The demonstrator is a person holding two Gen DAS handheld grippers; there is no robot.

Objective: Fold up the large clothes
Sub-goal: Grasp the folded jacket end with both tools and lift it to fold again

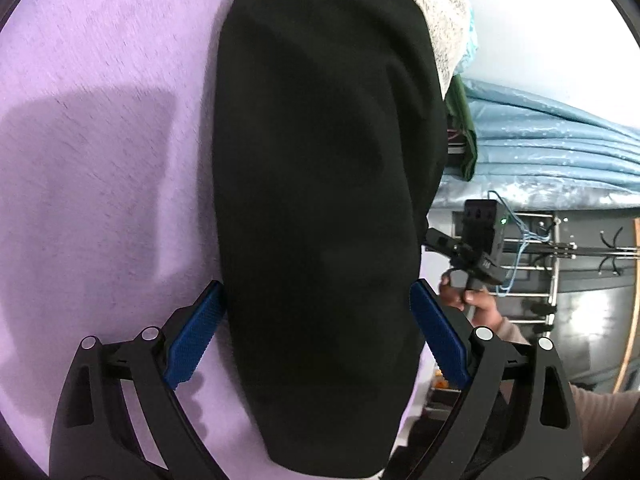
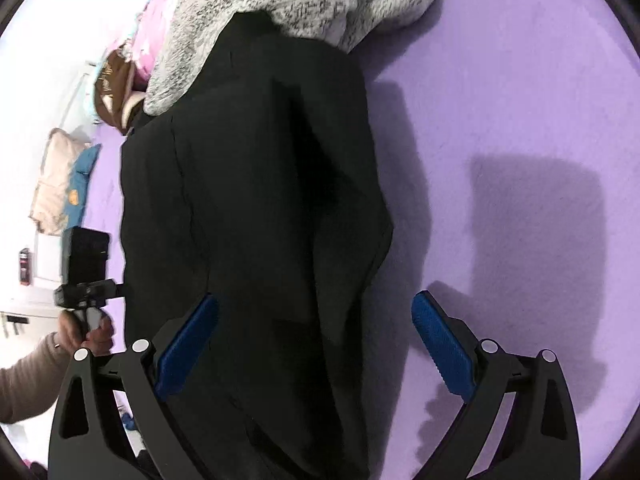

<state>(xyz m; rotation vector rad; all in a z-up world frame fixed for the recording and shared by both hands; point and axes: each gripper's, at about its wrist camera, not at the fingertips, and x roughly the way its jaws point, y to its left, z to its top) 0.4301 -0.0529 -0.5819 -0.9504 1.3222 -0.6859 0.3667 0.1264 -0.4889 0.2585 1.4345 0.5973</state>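
A black garment lay lengthwise on the purple bedspread, its long axis running away from both grippers. Left gripper and right gripper stood wide, clamping nothing.

Both grippers point downward with their blue-padded fingers spread wide. The left gripper fills the bottom of its own view; the right gripper likewise. Each hand shows in the other's view: right hand at mid-right, left hand at lower left, sleeved.
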